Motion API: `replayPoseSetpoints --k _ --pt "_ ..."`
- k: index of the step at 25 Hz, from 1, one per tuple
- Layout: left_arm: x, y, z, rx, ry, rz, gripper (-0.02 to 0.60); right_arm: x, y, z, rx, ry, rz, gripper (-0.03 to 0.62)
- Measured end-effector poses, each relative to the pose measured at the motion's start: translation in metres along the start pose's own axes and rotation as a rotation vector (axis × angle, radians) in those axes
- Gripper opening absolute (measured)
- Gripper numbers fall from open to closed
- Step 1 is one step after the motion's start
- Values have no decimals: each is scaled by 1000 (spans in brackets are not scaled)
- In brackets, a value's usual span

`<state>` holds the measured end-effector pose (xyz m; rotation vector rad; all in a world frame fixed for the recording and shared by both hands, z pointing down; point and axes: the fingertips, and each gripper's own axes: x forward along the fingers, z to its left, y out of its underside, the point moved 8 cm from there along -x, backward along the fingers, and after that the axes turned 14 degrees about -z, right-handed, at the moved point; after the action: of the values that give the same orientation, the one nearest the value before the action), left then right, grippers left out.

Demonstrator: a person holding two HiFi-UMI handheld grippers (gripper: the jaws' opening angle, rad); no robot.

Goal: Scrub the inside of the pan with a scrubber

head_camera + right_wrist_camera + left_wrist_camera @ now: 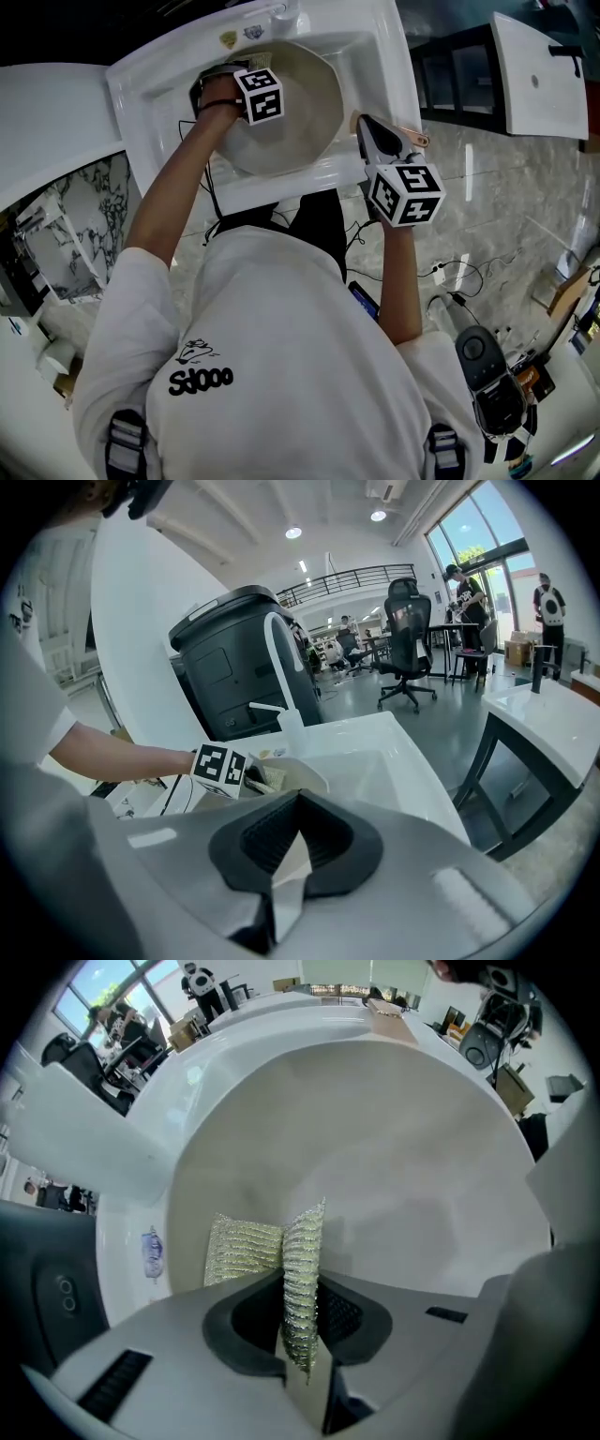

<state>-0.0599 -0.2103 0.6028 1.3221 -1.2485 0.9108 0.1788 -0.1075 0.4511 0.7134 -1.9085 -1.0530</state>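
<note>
A cream pan (300,103) lies tilted in the white sink (384,56). My left gripper (246,67) reaches into it, shut on a silvery-gold mesh scrubber (246,1251) that is folded between the jaws and rests against the pan's inner wall (394,1147). At the sink's right corner my right gripper (367,136) is shut on the pan's handle (412,138); a pale strip of it shows between the pads (295,841). From the right gripper view the pan's rim (300,778) and the left gripper's marker cube (223,764) are visible.
A white faucet (281,658) and a small white bottle (291,726) stand at the sink's back edge, with a black bin (234,658) behind. A second white basin (539,75) is at right. Cables and devices (478,352) lie on the marble floor.
</note>
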Motion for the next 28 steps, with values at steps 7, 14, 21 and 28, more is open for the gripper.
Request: replayPoseSetpoints --k 7,14,21,28 --pt "-15 8 6 50 12 38 64 8 -4 14 0 -26 -17 9" --pt "-26 31 -13 83 361 248 64 2 3 19 9 -16 -31 9" --pt "-18 36 -35 82 532 297 63 -10 9 25 28 11 -46 9" --pt "-21 35 -68 109 731 306 63 -26 13 31 43 32 -73 9"
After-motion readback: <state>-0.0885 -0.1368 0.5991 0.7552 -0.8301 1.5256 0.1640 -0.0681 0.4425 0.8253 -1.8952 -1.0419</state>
